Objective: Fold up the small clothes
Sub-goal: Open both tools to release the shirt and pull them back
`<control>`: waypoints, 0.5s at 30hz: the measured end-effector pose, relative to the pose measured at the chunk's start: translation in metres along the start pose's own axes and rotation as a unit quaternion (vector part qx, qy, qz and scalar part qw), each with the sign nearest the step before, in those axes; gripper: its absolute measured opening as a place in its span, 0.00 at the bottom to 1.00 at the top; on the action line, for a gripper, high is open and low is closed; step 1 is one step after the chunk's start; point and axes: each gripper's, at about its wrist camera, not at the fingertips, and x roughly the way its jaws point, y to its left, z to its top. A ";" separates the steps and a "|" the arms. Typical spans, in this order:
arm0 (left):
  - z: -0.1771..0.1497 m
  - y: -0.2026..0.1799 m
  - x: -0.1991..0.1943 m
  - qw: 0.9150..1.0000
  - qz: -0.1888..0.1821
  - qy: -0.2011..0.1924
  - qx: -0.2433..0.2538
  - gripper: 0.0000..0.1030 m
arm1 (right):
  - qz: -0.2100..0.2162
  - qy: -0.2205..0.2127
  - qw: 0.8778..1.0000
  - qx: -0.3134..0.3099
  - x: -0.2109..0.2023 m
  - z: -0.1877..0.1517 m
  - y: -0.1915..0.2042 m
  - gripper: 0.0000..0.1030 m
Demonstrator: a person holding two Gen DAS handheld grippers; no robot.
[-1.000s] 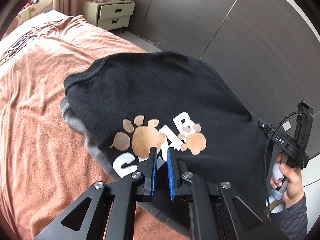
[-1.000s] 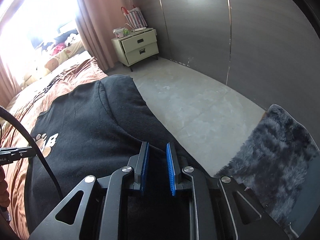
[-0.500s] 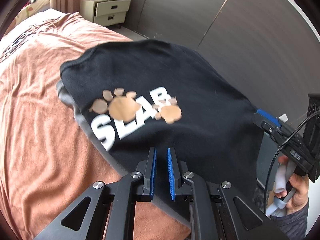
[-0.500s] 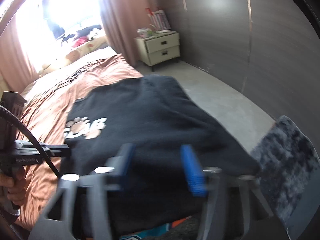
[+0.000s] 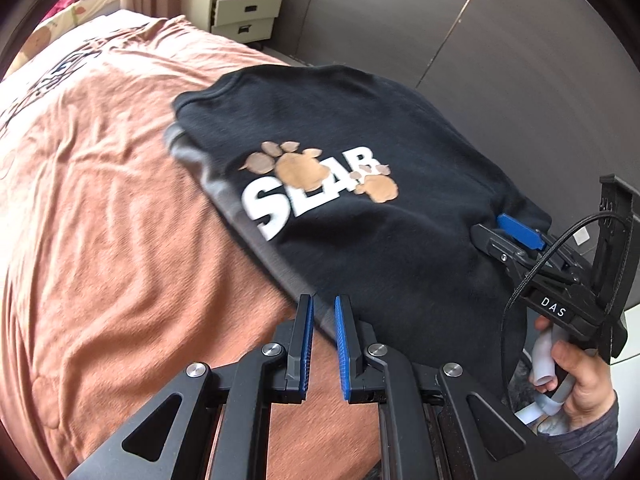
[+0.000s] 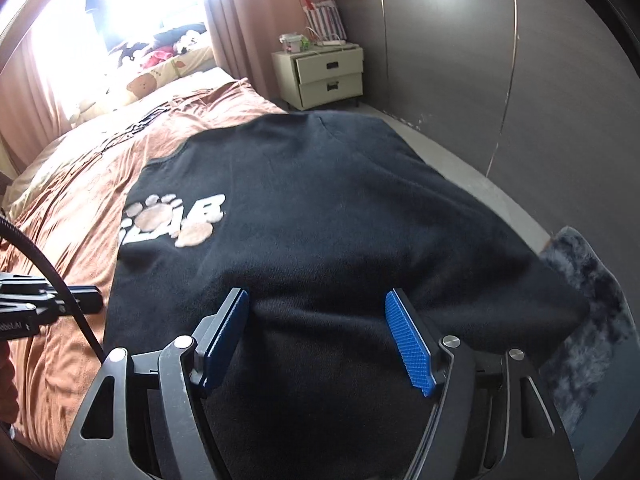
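A black sweatshirt (image 5: 360, 168) printed with paw marks lies folded at the right edge of an orange-covered bed (image 5: 100, 220), its side hanging over; the left gripper (image 5: 322, 344), pads nearly together, pinches the near hem; the right gripper (image 6: 316, 336), jaws spread wide, hovers over the cloth, holding nothing; a cream nightstand (image 6: 326, 76) stands beyond.

White letters "SLAB", partly under tan paw prints, stand on the black shirt (image 5: 360, 152); "DAS" on the right gripper (image 5: 516, 232), at right.
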 end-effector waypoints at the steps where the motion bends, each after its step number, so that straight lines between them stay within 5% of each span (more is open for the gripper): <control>1: -0.003 0.001 -0.004 1.000 0.002 -0.002 -0.002 0.12 | -0.005 0.005 1.000 -0.007 -0.001 -0.002 0.003 0.67; 6: -0.010 0.010 -0.024 1.000 -0.002 -0.011 -0.020 0.12 | -0.020 0.030 0.999 -0.018 -0.013 -0.006 0.006 0.67; 12: -0.026 0.019 -0.058 0.999 0.001 -0.031 -0.029 0.14 | -0.006 -0.006 1.000 0.005 -0.066 -0.017 0.017 0.67; 14: -0.034 0.020 -0.073 0.999 0.004 -0.042 -0.032 0.35 | 0.000 -0.016 1.000 0.014 -0.082 -0.022 0.018 0.67; 15: -0.040 0.021 -0.082 0.998 0.009 -0.052 -0.033 0.54 | 0.003 -0.019 1.000 0.019 -0.093 -0.025 0.019 0.67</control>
